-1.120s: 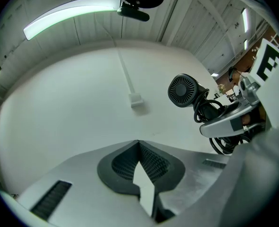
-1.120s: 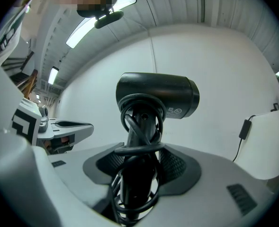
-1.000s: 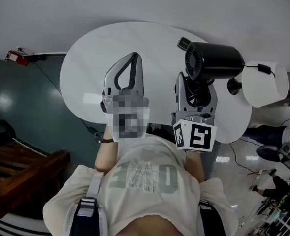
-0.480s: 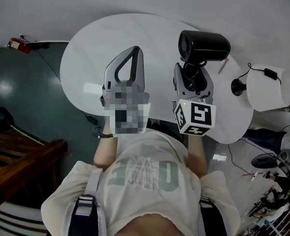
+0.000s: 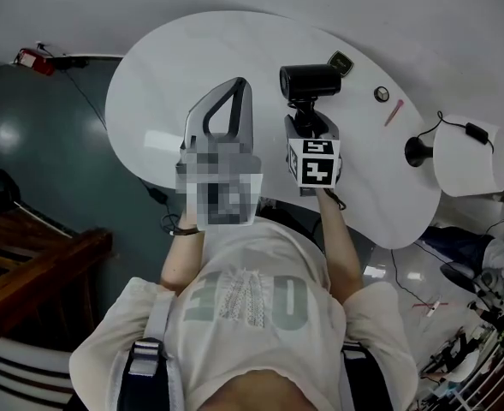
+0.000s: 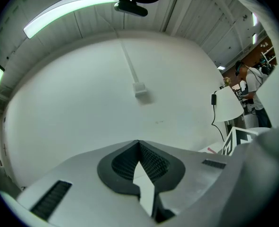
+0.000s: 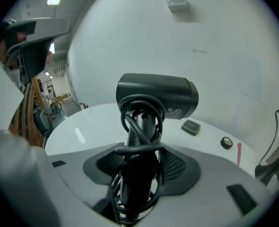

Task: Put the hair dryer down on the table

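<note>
The black hair dryer (image 5: pixel 311 81) has its cord wound round the handle. My right gripper (image 5: pixel 310 120) is shut on that handle and holds the dryer over the middle of the white oval table (image 5: pixel 174 67), barrel crosswise. In the right gripper view the dryer (image 7: pixel 157 96) stands upright between the pads of the right gripper (image 7: pixel 139 148), tilted down toward the table top (image 7: pixel 77 129). Whether it touches the table I cannot tell. My left gripper (image 5: pixel 234 88) hovers to the left, pointing level, its tips together and nothing in it. The left gripper (image 6: pixel 139 143) faces a white wall.
Beyond the dryer lie a small dark rectangular object (image 5: pixel 341 60), a round cap (image 5: pixel 382 94) and a pink stick (image 5: pixel 394 112). A white-shaded lamp (image 5: pixel 472 157) on a black base (image 5: pixel 418 151) stands at the table's right edge. A wooden bench (image 5: pixel 29 272) is at left.
My right gripper has dropped toward the table with the hair dryer and tipped downward; the dryer now looks smaller and further left. The left gripper has barely shifted.
</note>
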`<state>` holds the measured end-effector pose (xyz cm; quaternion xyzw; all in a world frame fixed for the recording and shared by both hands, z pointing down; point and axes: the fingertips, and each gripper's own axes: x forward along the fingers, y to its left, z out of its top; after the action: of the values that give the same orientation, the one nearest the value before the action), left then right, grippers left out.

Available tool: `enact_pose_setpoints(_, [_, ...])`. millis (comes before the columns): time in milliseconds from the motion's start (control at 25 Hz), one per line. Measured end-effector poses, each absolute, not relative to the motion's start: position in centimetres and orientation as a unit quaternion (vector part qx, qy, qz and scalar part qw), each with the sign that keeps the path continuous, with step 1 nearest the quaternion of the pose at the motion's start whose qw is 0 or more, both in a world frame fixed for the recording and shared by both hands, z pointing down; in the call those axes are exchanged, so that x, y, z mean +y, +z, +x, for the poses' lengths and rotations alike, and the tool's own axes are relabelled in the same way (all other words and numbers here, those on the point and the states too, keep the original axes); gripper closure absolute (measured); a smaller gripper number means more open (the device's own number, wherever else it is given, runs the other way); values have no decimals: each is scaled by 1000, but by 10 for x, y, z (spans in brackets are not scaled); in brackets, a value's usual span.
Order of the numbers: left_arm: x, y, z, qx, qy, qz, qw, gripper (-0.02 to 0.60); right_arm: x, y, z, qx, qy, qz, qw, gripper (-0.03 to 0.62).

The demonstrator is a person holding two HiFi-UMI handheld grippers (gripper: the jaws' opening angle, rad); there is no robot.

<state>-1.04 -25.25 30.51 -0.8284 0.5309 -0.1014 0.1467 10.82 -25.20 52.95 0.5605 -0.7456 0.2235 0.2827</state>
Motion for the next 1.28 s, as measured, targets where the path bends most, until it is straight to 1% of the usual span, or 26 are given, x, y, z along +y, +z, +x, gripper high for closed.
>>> enact_pose_setpoints(360, [-250,305,-21,538,-105,-824,146,575,-230,600,106,-714,302,525,350,364])
enact_pose_setpoints(560, [-250,303,-24,541,-104,-822,147,575,-215,623,106,-706,314,510,379,364])
enact_pose_setpoints(960, [-249,301,-25,543,-104,-819,153,575,-212,634,109,-696,326,492,409,362])
enact_pose_setpoints(1280, [-247,298,-21,537,-97,-824,154,575,-212,635,108,-695,323,493,411,362])
